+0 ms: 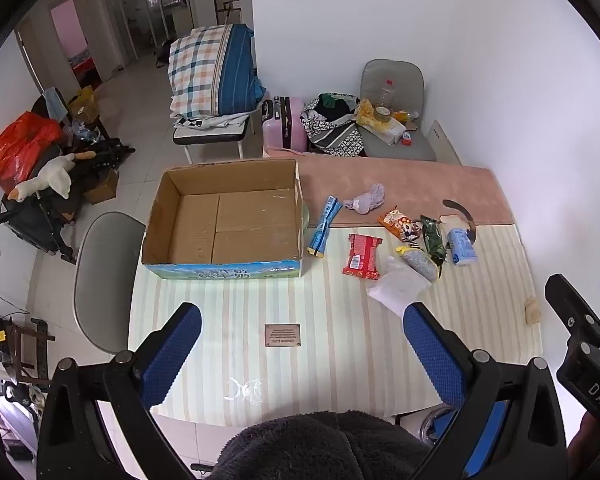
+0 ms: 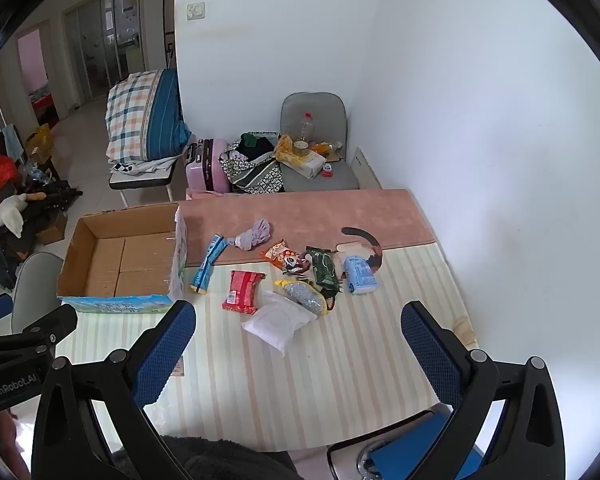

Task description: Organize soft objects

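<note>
An open empty cardboard box [image 1: 236, 220] [image 2: 120, 256] stands at the table's left. To its right lie several soft items: a blue packet [image 1: 324, 226] [image 2: 208, 264], a lilac sock [image 1: 366, 198] [image 2: 254, 236], a red packet [image 1: 362, 258] [image 2: 242, 292], an orange snack bag [image 1: 400, 226] [image 2: 284, 258], a green packet [image 1: 432, 234] [image 2: 324, 268], a white pouch [image 1: 398, 286] [image 2: 278, 322], a grey mesh pouch [image 1: 420, 262] [image 2: 306, 296] and a light blue tissue pack [image 1: 462, 246] [image 2: 360, 274]. My left gripper [image 1: 302, 334] and right gripper [image 2: 298, 334] are open and empty above the table's near part.
The table [image 1: 340, 360] [image 2: 340, 368] has a striped cloth in front and a pink mat [image 1: 420, 184] behind. A grey chair [image 1: 100, 276] stands left of the table. Behind are a cluttered chair [image 1: 396, 120], a pink suitcase [image 1: 284, 124] and the white wall at right.
</note>
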`<state>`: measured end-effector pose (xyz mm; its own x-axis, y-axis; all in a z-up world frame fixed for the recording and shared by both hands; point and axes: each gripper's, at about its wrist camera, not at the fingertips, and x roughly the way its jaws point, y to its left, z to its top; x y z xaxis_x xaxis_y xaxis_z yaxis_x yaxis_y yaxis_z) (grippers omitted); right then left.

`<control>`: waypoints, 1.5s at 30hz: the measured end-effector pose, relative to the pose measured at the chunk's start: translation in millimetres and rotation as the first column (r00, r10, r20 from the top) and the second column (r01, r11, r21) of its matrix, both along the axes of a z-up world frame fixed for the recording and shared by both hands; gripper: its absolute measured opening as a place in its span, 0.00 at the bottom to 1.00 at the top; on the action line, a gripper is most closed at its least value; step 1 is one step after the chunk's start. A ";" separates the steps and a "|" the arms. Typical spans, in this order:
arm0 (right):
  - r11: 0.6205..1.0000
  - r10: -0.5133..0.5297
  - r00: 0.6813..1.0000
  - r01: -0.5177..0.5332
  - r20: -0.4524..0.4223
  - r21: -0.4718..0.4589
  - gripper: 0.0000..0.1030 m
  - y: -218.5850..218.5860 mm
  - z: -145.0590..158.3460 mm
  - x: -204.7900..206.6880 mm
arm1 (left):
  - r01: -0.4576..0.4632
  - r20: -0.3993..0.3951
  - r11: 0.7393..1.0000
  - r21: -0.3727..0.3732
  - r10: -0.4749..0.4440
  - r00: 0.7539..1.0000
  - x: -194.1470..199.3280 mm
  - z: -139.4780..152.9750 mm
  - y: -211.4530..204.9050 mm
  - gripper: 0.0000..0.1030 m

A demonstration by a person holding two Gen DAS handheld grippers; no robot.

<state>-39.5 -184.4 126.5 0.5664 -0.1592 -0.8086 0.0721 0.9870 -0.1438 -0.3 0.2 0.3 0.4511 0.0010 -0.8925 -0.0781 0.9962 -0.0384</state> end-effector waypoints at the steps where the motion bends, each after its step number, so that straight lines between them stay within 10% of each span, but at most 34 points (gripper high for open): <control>1: 1.000 0.003 1.000 -0.003 0.004 -0.008 1.00 0.0 0.0 -0.5 | -0.002 0.001 1.000 0.001 0.002 1.000 -0.1 0.2 0.1 1.00; 45: 1.000 0.001 0.999 -0.001 0.046 -0.010 1.00 -1.6 14.8 -3.0 | 0.011 0.053 1.000 -0.007 -0.010 0.999 1.9 19.2 -1.6 1.00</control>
